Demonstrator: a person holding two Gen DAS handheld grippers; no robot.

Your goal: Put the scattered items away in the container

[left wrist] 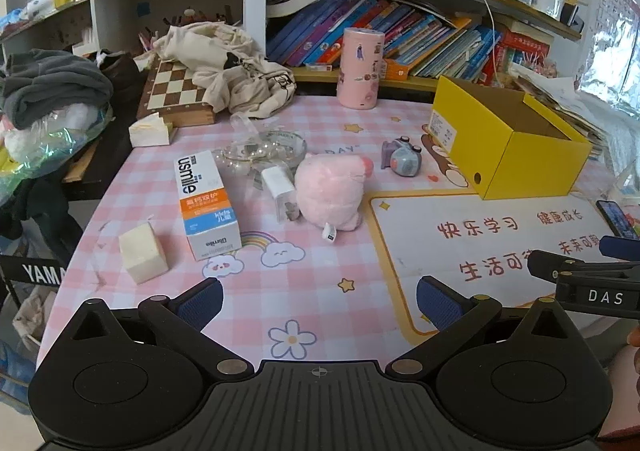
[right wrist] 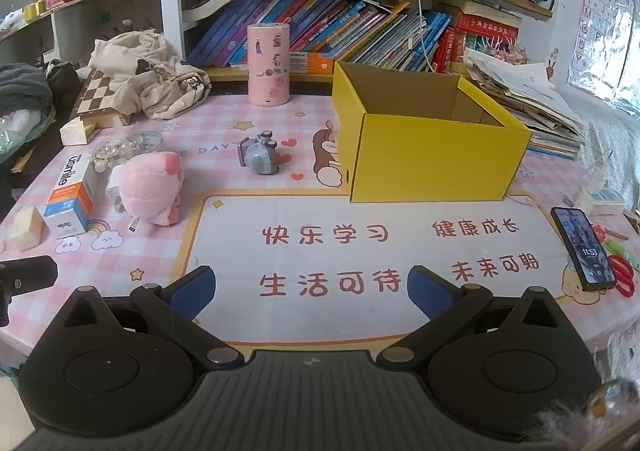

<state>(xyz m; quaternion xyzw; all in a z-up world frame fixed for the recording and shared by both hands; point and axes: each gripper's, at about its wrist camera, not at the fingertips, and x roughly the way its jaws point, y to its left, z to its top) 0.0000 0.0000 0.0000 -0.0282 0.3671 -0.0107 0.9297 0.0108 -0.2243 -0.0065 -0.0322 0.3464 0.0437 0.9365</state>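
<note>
An open yellow box point(left wrist: 508, 139) point(right wrist: 432, 155) stands on the pink checked table at the right. Scattered left of it lie a pink plush toy point(left wrist: 330, 191) point(right wrist: 150, 187), a grey toy camera point(left wrist: 402, 157) point(right wrist: 260, 155), a usmile toothpaste box point(left wrist: 206, 203) point(right wrist: 70, 197), a small white charger point(left wrist: 280, 191), a cream block point(left wrist: 142, 257) point(right wrist: 26, 227) and a glass dish with beads point(left wrist: 266, 151) point(right wrist: 128, 145). My left gripper point(left wrist: 318, 303) is open and empty above the table's near edge. My right gripper point(right wrist: 310, 293) is open and empty over the white mat panel.
A pink cylinder point(left wrist: 360, 67) point(right wrist: 268, 63) stands at the back by the bookshelf. A chessboard point(left wrist: 176, 91) with a cloth bag point(left wrist: 232, 67) lies at back left. A phone point(right wrist: 582, 249) lies at the right edge. The right gripper's body point(left wrist: 592, 283) shows beside my left one.
</note>
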